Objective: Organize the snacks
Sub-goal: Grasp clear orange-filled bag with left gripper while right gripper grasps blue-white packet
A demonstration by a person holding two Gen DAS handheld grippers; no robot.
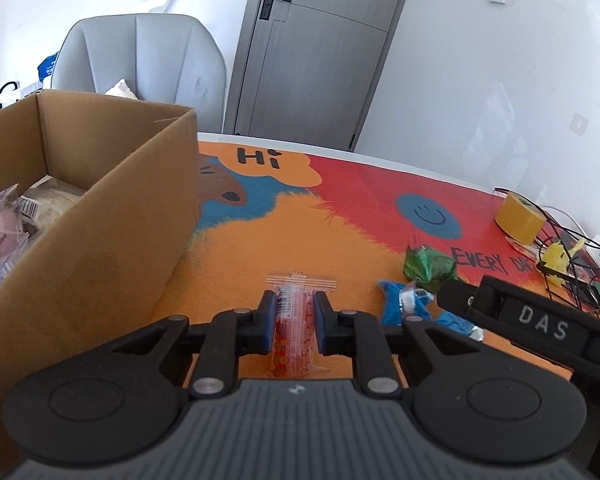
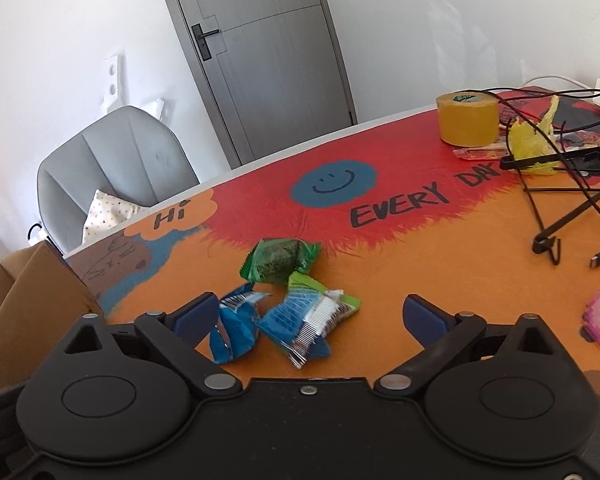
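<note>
left gripper: red snack packet is clamped, beside cardboard box | right gripper: held wide around blue packets on surface | packet is best lifted clear of box wall before release.

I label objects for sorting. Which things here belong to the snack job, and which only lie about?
Job: red snack packet in left tongs; blue packets; green packet; cardboard box.
Lying about: tape roll; cables; chair.

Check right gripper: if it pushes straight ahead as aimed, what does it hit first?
Likely the blue snack packets lying on the mat between the open fingers of the right gripper; the green packet lies just beyond. Depth is hard to judge.
</note>
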